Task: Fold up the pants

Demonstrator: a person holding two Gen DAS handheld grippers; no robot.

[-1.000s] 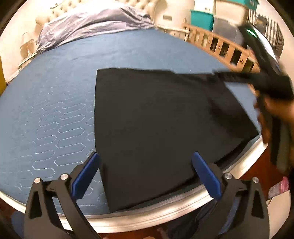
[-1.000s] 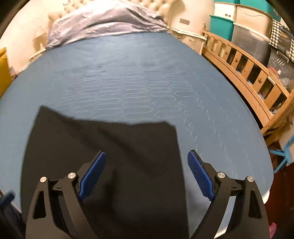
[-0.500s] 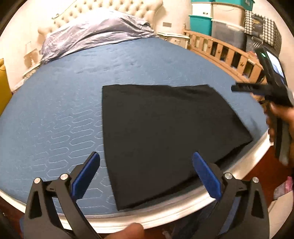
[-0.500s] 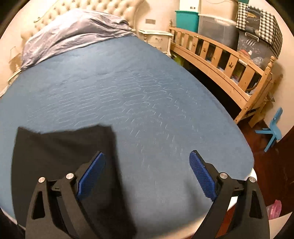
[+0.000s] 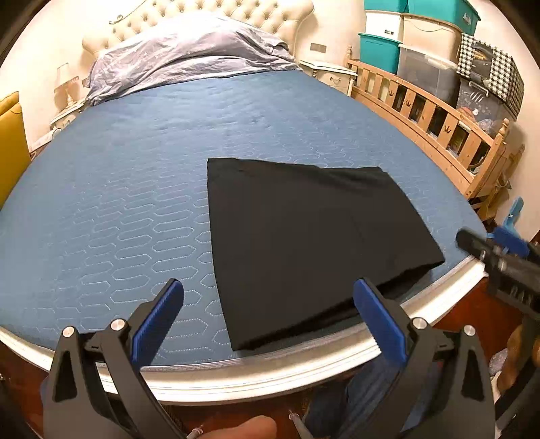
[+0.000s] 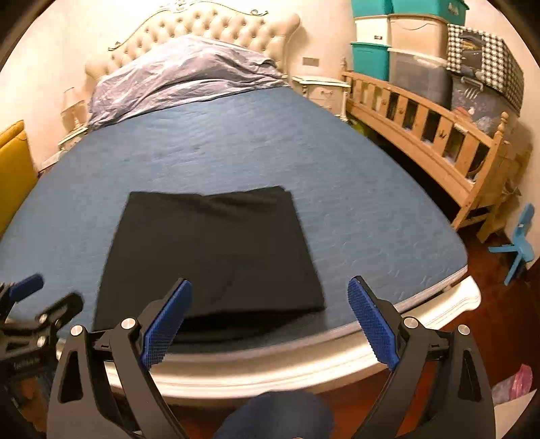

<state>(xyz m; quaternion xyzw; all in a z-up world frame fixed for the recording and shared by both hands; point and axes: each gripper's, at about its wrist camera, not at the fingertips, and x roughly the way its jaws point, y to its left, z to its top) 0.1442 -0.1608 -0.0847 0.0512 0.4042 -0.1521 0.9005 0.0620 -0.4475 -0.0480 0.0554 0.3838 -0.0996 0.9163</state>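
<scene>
Left wrist view: bed (image 5: 128, 189), blue quilted cover; grey duvet (image 5: 189, 50) at tufted headboard; wooden rail (image 5: 432, 111) and storage bins (image 5: 422, 47) to right. Folded black pants (image 5: 303, 236) flat near foot edge. Since a second ago: both claws pulled back past bed edge, right claw (image 6: 270, 320) off the cloth. Left claw (image 5: 270, 324) and right claw: jaws wide apart, holding nothing, touching nothing.

Both wrist views from the bed's foot, facing the headboard (image 5: 216, 13), sharing the pants (image 5: 303, 236)
</scene>
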